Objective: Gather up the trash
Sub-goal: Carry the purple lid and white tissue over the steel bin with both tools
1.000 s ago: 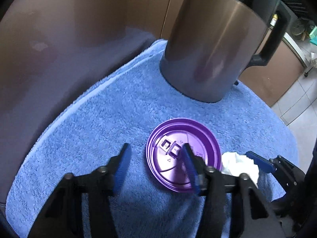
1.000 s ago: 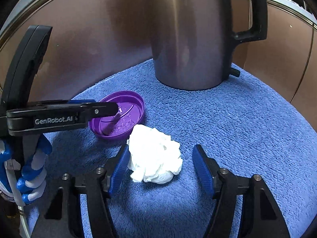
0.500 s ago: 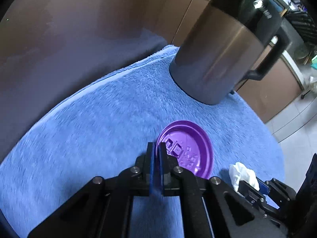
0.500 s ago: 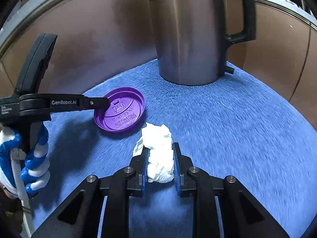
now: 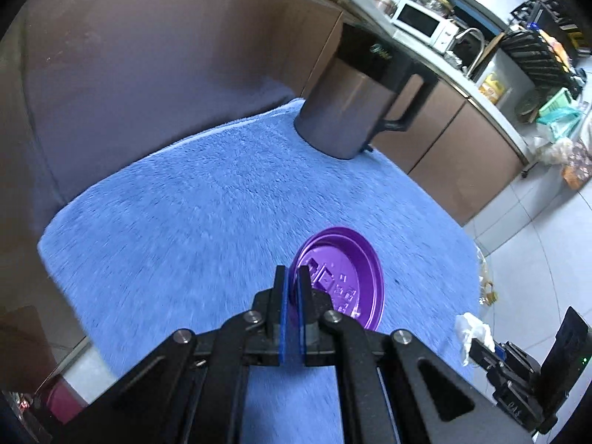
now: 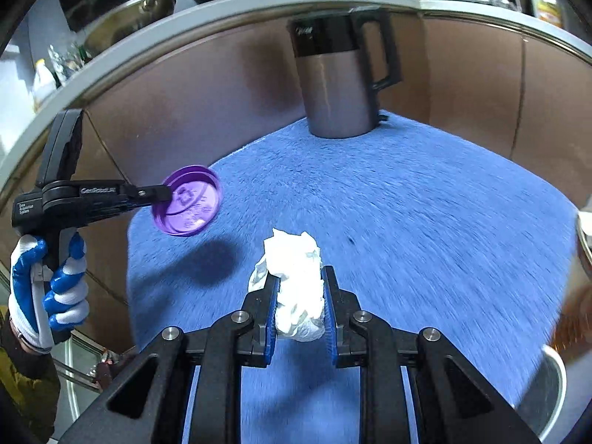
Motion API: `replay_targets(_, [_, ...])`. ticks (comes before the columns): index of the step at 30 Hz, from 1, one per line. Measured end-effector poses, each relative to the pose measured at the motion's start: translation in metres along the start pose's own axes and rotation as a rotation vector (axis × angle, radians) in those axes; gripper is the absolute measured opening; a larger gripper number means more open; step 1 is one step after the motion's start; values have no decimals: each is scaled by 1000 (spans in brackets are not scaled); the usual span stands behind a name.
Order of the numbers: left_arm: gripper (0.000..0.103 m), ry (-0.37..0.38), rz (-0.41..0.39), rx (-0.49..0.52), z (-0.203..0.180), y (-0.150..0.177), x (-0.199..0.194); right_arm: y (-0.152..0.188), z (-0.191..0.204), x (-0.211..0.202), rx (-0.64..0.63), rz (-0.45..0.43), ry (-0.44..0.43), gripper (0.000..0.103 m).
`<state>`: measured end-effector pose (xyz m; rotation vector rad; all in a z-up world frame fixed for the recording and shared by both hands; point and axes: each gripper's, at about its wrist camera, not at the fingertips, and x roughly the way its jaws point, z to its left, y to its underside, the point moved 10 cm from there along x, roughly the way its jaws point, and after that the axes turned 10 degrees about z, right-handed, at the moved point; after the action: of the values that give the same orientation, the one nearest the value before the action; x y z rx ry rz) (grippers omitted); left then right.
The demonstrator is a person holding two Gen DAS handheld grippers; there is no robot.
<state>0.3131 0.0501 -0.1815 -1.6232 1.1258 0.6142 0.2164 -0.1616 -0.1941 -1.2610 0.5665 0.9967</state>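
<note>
Left wrist view: the left gripper (image 5: 292,288) has its fingers clenched on the near rim of one purple lid (image 5: 342,279), tilted, above the blue towel (image 5: 192,207).

Right wrist view: the right gripper (image 6: 299,305) fingers pinch one crumpled white tissue (image 6: 296,288), long axis pointing away toward one kettle (image 6: 338,74).

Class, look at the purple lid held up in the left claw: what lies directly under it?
Under the purple lid only its shadow falls on the blue towel. The left claw pinches its rim. Nothing else shows there.

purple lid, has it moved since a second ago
Yes. The purple lid has come up off the blue towel, pinched by the left gripper, and casts a shadow there; the kettle stands in place.
</note>
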Motion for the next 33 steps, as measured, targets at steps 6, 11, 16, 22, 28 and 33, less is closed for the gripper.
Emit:
replay_targets(6, [4, 3, -43, 58, -34, 27, -50, 28, -23, -69, 61, -81, 30, 21])
replay_targets(11, [4, 15, -69, 144, -84, 42, -74, 52, -61, -124, 132, -156, 64, 21])
replay_targets(16, [4, 50, -65, 249, -158, 52, -73, 78, -106, -157, 209, -199, 104, 21])
replay_targets(22, [4, 99, 10, 383, -253, 79, -35, 116, -177, -175, 338, -215, 163, 21])
replay_targets(28, [4, 112, 117, 508, -337, 115, 35, 152, -245, -168, 447, -176, 239, 22])
replay_targets(33, [4, 51, 168, 613, -379, 146, 91, 176, -295, -150, 527, -125, 290, 23])
